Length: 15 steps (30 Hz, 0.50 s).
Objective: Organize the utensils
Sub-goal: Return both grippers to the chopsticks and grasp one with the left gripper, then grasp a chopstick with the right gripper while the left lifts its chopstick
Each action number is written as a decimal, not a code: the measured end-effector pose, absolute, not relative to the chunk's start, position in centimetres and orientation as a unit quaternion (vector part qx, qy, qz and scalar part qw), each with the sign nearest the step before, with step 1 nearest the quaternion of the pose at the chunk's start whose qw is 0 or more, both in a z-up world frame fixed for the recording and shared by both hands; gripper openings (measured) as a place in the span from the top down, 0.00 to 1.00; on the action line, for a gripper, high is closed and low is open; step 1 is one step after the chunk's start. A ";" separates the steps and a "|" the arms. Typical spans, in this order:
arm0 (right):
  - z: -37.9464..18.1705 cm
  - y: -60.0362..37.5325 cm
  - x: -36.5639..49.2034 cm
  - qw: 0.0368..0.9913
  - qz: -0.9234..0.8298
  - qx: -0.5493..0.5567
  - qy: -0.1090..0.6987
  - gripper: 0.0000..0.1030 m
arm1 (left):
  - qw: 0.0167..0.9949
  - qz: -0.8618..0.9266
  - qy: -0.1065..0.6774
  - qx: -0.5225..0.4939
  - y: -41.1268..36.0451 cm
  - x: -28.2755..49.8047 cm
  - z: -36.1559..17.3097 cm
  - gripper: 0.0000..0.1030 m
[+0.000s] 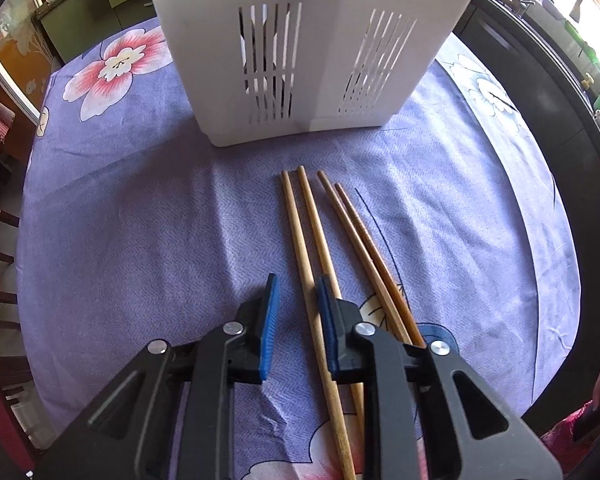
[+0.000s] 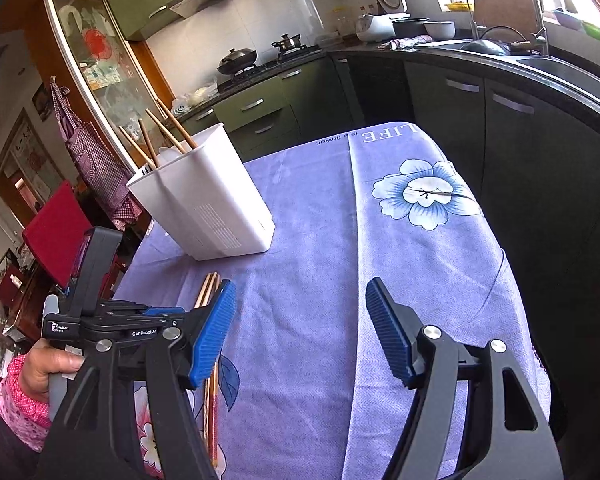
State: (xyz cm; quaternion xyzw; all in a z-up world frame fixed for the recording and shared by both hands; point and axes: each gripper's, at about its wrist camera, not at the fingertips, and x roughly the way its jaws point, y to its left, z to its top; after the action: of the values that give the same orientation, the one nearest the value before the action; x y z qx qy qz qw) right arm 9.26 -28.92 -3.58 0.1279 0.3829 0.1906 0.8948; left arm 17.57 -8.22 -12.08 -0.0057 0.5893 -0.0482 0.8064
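Chopsticks are your job here, and the landmark for everything is the white slotted holder (image 1: 300,52) standing on the purple flowered tablecloth (image 1: 120,220). From your left wrist view, four loose chopsticks (image 1: 320,240) lie side by side on the cloth just in front of the holder, tips pointing toward it, so they are lined up for a lengthwise pick.

Your left gripper (image 1: 296,292) sits low over their near ends, its blue pads parted with the leftmost stick running between them and nothing clamped yet. That straddle looks like the setup for closing on one stick, though I judge this only from the pose.

Your right gripper (image 2: 300,300) is held wide apart and empty, to the right of the holder and above bare cloth, likely kept clear of the left one.

Only the right wrist view shows the holder's top: several chopsticks (image 2: 172,132) already stand inside, leaning away toward the kitchen counter (image 2: 260,92). The left view shows only the holder's slotted front wall.
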 end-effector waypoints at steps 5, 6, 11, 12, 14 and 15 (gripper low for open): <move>-4.2 -27.4 9.9 0.888 0.199 0.119 0.398 0.34 | 0.807 -0.051 0.588 -0.002 -8.4 17.6 -12.2 0.92; -4.4 -26.8 10.0 0.885 0.204 0.109 0.404 0.32 | 0.807 -0.051 0.588 -0.003 -8.2 17.6 -12.2 0.92; -5.4 -22.8 10.9 0.872 0.233 0.053 0.426 0.31 | 0.808 -0.041 0.587 -0.009 -6.3 17.5 -12.1 0.93; -5.7 -22.0 11.1 0.870 0.238 0.040 0.429 0.31 | 0.809 -0.040 0.587 -0.011 -6.0 17.5 -12.1 0.93; -6.2 -20.1 11.5 0.868 0.247 0.012 0.430 0.31 | 0.809 -0.035 0.586 -0.012 -5.2 17.4 -12.0 0.93; -6.6 -19.1 11.6 0.867 0.251 -0.004 0.431 0.31 | 0.810 -0.033 0.586 -0.014 -4.9 17.3 -12.0 0.93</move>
State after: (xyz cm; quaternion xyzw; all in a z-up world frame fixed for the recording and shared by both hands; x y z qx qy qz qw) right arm 11.64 -19.09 -6.56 -0.0036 0.4311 0.2511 0.8667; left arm 17.29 -4.88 -11.98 -0.0140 0.5856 -0.0334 0.8098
